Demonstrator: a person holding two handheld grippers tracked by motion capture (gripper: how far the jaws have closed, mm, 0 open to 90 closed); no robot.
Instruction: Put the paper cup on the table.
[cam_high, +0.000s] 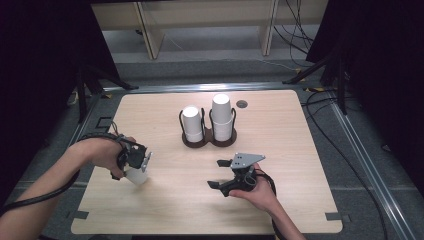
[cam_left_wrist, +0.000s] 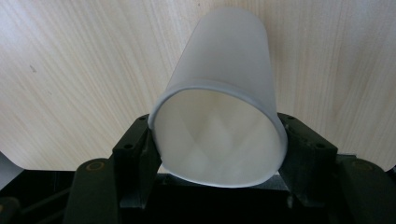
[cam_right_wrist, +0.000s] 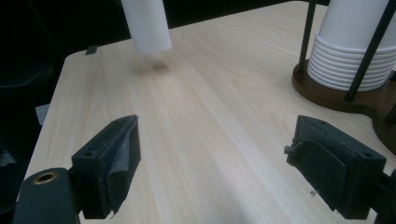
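Left gripper (cam_high: 136, 161): clamped on a white paper cup (cam_left_wrist: 219, 112) near its rim, cup pointing bottom-down just above the table (cam_high: 165, 210) at its near left; the cup is empty inside.
Right gripper (cam_high: 226, 175): jaws spread wide, nothing between them, near the front centre.
Cup holder (cam_high: 209, 140): dark, two-ringed, farther back; each ring holds a stack of upturned white cups (cam_high: 222, 116).

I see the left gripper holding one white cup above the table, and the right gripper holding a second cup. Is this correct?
Not quite. The left gripper does hold a white cup above the table, but the right gripper holds nothing: in the right gripper view its jaws stand wide apart over bare wood.
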